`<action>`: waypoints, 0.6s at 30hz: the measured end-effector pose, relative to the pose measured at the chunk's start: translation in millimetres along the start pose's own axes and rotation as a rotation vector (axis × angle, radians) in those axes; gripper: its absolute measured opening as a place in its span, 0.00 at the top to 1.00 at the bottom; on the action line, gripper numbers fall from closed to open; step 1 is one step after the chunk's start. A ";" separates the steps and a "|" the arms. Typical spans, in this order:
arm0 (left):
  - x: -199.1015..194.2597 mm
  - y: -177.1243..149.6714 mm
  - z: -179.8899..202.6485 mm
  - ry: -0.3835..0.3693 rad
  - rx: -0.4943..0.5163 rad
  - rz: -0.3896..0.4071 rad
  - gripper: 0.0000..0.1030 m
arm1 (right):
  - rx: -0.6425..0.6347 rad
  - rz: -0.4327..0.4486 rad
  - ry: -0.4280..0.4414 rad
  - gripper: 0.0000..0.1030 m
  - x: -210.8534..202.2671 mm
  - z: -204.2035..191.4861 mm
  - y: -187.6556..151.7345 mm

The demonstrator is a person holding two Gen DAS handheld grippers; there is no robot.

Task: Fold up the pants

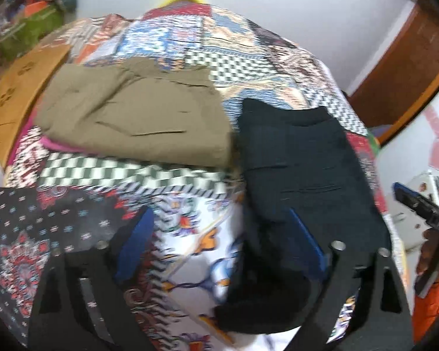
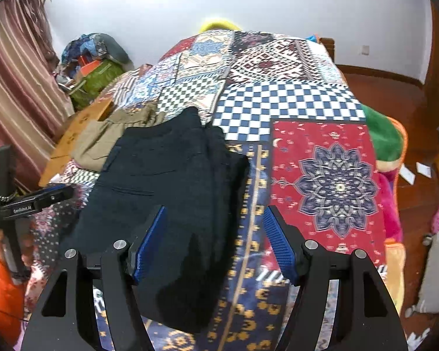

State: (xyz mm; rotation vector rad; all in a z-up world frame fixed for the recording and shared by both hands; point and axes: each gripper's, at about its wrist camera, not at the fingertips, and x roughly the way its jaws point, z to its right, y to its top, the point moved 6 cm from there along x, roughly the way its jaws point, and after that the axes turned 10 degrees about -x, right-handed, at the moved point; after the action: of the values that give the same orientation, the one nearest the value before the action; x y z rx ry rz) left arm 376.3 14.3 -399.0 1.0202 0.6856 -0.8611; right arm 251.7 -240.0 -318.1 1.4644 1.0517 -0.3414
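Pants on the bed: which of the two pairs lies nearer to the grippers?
The black pants. They lie just ahead of both open grippers, left and right, while the olive pants lie farther back, by the bed's left edge.

- Left wrist: low, close over the bed (image 1: 190,175), facing the far wall, blurred.
- Right wrist: higher, same heading.
- Shared: black pants (image 1: 301,158) (image 2: 161,181), khaki pants (image 1: 131,117) (image 2: 108,134), quilt.

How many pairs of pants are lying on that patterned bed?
2. Olive pants lie folded toward the bed's left edge; black pants lie beside them, nearest the grippers. A pink cloth peeks from under the olive pair, so more may be hidden.
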 end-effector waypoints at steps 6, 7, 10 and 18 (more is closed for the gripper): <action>32.9 -0.9 22.1 -0.081 0.009 -0.135 0.07 | -0.010 -0.057 0.046 0.33 24.6 -8.8 -7.1; 39.2 -2.9 23.9 -0.096 0.013 -0.164 0.07 | -0.006 -0.069 0.059 0.33 28.7 -9.5 -10.1; 55.0 -9.1 28.3 -0.138 0.018 -0.244 0.07 | 0.003 -0.116 0.085 0.33 42.3 -8.2 -19.7; 88.8 -13.6 37.8 -0.206 0.018 -0.368 0.07 | 0.043 -0.175 0.188 0.32 68.5 -9.8 -28.2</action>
State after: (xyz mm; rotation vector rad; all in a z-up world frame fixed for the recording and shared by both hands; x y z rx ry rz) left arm 412.4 -49.3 -463.4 0.8178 0.7005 -1.2762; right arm 263.9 -208.2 -384.6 1.4668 1.3354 -0.3572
